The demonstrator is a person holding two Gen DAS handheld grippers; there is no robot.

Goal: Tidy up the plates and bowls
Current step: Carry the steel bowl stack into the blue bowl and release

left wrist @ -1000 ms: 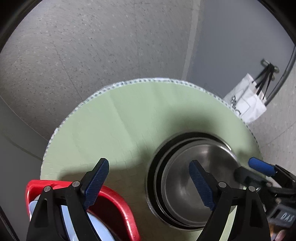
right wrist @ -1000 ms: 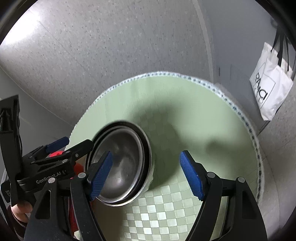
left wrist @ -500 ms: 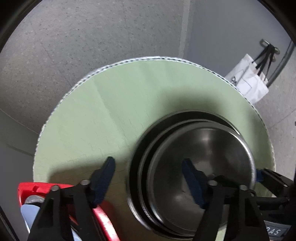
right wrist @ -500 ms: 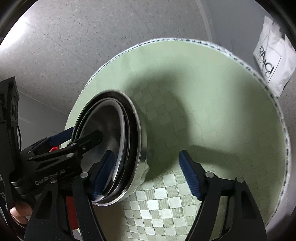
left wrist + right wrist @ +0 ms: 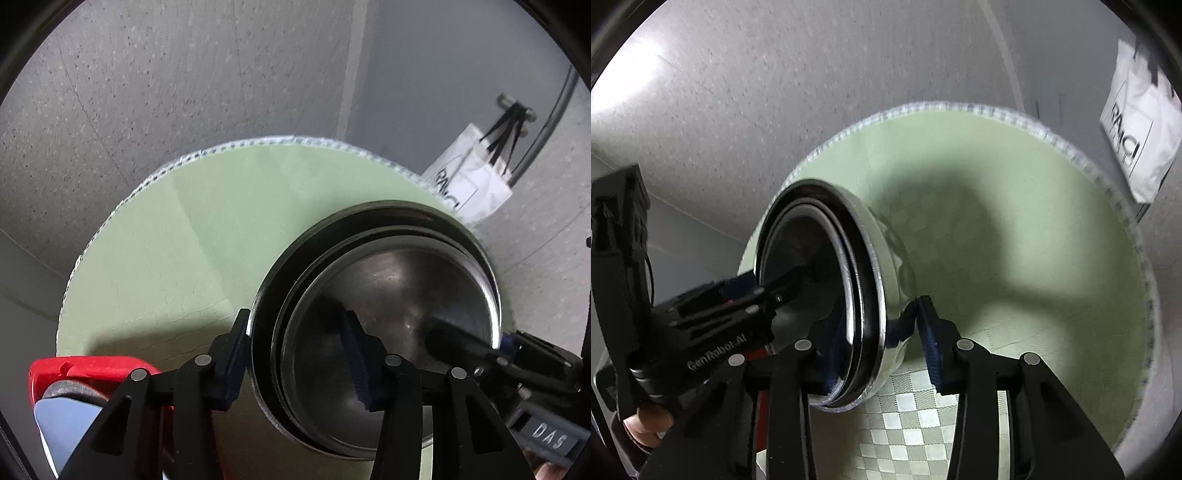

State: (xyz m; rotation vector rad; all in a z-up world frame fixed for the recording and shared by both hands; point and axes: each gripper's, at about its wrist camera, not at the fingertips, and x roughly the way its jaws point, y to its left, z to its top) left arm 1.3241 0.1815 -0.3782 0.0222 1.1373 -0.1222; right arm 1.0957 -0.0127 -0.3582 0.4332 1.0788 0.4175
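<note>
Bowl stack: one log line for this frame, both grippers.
phase: two-handed grasp | left gripper: straddles rim of nested steel bowls | right gripper: straddles opposite rim | surface: green mat | red rack: beside left gripper

Red rack cut off at frame bottom, tote bag lettering partly cropped, bowl stack base hidden.

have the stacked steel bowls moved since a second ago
Yes. The stacked steel bowls have tipped up off the green mat, rim raised, clamped by both the left gripper and right gripper.
</note>
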